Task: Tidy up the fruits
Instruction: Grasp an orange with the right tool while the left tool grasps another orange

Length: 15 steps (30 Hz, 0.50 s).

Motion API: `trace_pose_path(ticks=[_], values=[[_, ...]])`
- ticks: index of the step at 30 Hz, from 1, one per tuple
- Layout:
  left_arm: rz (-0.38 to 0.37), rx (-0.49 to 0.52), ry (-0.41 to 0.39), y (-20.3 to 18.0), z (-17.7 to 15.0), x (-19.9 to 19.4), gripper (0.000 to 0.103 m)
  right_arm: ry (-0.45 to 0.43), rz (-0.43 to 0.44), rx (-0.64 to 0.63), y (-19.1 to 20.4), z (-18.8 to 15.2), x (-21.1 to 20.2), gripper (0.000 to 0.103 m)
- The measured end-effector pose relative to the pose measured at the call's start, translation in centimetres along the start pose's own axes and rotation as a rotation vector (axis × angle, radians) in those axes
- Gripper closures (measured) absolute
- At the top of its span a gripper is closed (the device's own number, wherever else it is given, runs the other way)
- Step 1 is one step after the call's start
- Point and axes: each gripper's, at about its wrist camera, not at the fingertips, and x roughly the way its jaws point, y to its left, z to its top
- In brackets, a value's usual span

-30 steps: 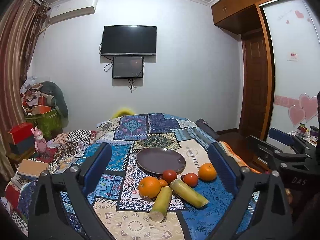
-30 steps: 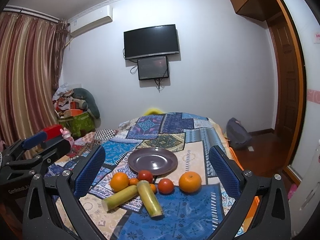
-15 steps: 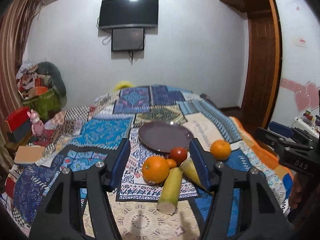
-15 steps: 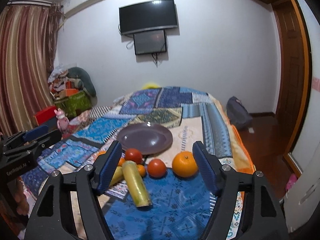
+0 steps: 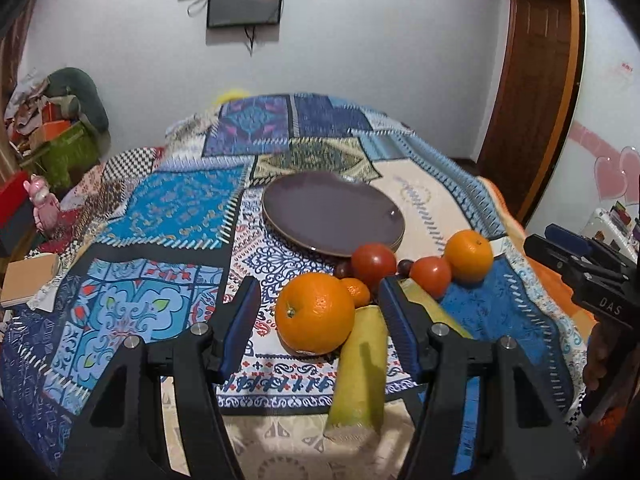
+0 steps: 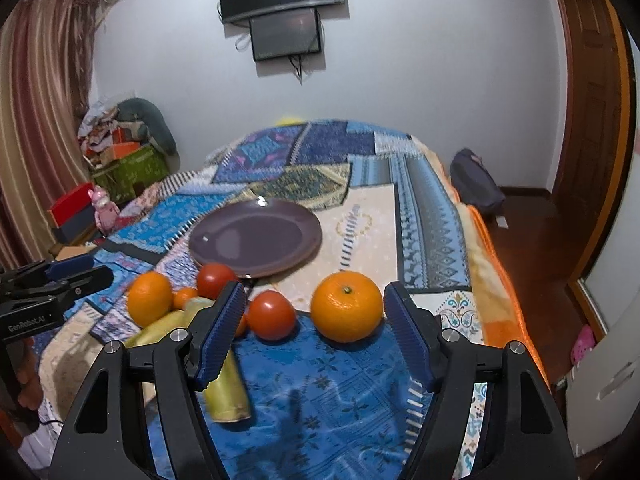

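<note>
While both jaws stay spread, the left gripper [image 5: 318, 300] frames one orange [image 5: 315, 313] and the right gripper [image 6: 314, 310] another orange [image 6: 346, 306] near the bed's [image 6: 436, 216] foot edge.

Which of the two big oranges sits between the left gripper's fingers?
The orange touching the pale green stalk, framed by the open left gripper. The other orange lies beyond the tomato.

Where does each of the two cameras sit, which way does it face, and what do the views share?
Left wrist: on the left gripper, looking along its open fingers at the large orange, purple plate beyond; the right gripper shows at the right edge.
Right wrist: on the right gripper, open fingers framing the other orange and a tomato; the left gripper shows at left.
Shared: the plate, fruit pile, patchwork cloth and wall screen.
</note>
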Motion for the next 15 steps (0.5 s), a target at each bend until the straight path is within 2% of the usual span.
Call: trace_pose_path(ticks=[6,9,12,15], values=[[-0.006,-0.041,0.096,1.0,0.2,3.4,0.037,0.067,-0.005,-0.002,-0.7,0.2,2.3,0.034],[-0.011,-0.038,0.122,0.8,0.1,4.3,0.037,0.106,0.001,0.004,-1.1,0.2,3.5,0.034],[0.027,-0.02,0.138,0.5,0.0,5.2,0.037,0.136,-0.002,0.006,-1.4,0.2,4.5,0.034],[0.016,-0.02,0.169,0.4,-0.3,6.3,0.037,0.165,-0.006,0.016,-1.8,0.0,5.4,0.034]])
